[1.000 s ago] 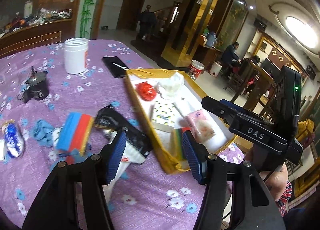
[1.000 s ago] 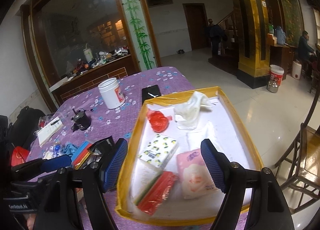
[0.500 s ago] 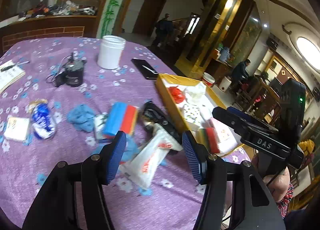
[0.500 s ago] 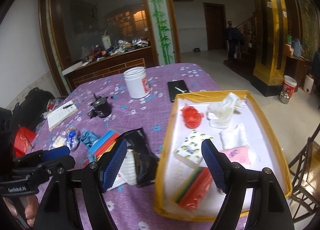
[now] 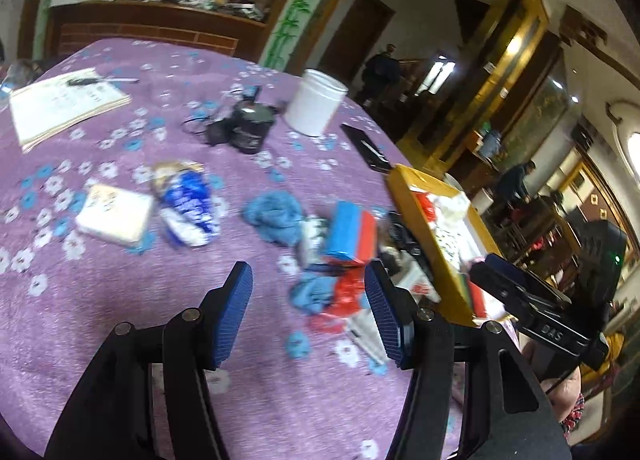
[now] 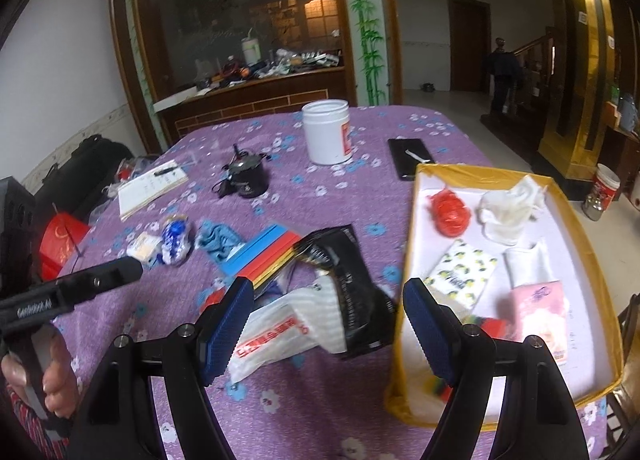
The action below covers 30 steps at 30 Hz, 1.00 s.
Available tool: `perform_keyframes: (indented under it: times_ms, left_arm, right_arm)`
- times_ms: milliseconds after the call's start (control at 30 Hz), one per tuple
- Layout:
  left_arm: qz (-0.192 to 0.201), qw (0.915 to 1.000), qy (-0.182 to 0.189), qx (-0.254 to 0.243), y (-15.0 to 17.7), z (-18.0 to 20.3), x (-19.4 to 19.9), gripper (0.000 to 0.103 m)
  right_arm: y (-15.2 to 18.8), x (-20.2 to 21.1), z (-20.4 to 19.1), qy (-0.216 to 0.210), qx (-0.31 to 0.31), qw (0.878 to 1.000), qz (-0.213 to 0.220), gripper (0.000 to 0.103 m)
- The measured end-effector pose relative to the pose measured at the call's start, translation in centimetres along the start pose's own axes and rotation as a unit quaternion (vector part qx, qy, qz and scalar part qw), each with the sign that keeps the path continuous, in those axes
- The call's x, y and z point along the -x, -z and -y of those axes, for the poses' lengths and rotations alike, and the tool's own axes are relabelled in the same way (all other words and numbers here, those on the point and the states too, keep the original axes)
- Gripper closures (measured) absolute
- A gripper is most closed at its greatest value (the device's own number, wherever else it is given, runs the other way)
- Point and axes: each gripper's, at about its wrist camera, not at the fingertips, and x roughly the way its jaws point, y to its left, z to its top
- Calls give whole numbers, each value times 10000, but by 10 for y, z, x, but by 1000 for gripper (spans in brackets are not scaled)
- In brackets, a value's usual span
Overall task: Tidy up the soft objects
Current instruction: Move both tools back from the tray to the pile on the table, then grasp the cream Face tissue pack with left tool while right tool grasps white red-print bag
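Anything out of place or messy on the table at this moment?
Yes. Several soft items lie outside the yellow tray: a white plastic bag and a black pouch overlap in a heap beside it, with a crumpled blue cloth farther left. Nothing looks spilled or damaged.

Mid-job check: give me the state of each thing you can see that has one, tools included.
Left tool: open, empty.
Right tool: open, empty.
Yellow tray: partly filled.
White jar: upright, on the table.
Blue cloth: crumpled, outside the tray.
White plastic bag: flat on the table.

A home's large living hall is showing: a floral-clothed worktop (image 6: 360, 196), wooden staircase (image 6: 532, 48), cluttered sideboard (image 6: 256, 92), tiled floor (image 6: 460, 108).
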Motion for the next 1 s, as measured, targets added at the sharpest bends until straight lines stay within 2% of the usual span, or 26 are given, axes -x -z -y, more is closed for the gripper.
perform_keyframes:
  times_ms: [300,833,1000]
  left_arm:
    - [-15,9991,-227,354,2,-35,6,46]
    - [-35,9960,-605,657,2,-62,13,46]
    - [-136,9909,-778,1088,-1,-82,9,46]
  right_arm:
    - [4,-7,-8,-79,75,9999,-73,24]
    - [10,-8,1,-346,-115,9993,-44,24]
    - [14,-15,8,-512,-255,9983,-122,24]
